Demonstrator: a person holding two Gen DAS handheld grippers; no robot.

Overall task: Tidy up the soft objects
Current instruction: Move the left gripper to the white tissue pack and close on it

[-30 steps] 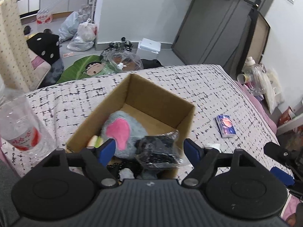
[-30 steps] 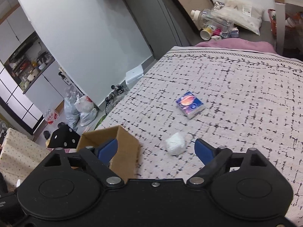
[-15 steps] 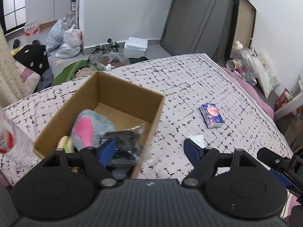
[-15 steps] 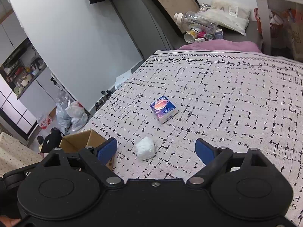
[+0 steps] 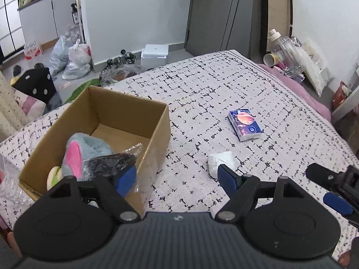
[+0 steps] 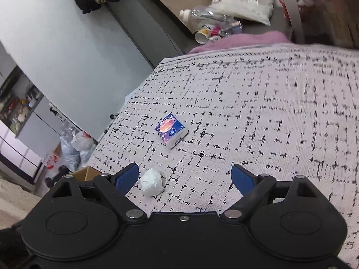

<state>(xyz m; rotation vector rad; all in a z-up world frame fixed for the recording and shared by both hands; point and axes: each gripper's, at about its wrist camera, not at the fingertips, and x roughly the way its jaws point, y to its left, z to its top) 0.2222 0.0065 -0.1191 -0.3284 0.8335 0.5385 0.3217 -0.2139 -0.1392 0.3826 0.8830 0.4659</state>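
We found the left hand-held gripper [image 5: 177, 176] spread, with nothing between its jaws; its inner blue pad lay over the near rim of the cardboard box [image 5: 157, 143], and its outer pad sat just before the white wad [image 5: 221, 160] on the bed [image 5: 202, 89]. The right hand-held gripper [image 6: 185, 177] was likewise spread and empty, with the white wad [image 6: 151, 181] just inside its left pad, at about ten o'clock from the point midway between its fingertips. The tissue pack [image 6: 171, 131] lay farther out, at about twelve o'clock, well apart from the wad.

We judged the task partly done: the grey-and-pink plush [image 5: 83, 154], a black item in clear wrap [image 5: 107, 162] and a pale yellow-green piece [image 5: 53, 177] already sat in the box, at about ten o'clock in the left view. The wad and the tissue pack remained on the bed.

Against the frame one second earlier, the left view had swung from the box toward open bed, so that the wad entered between its pads' sightline. In the right view, the box had slid almost out at the lower left, and the wad stood closer.
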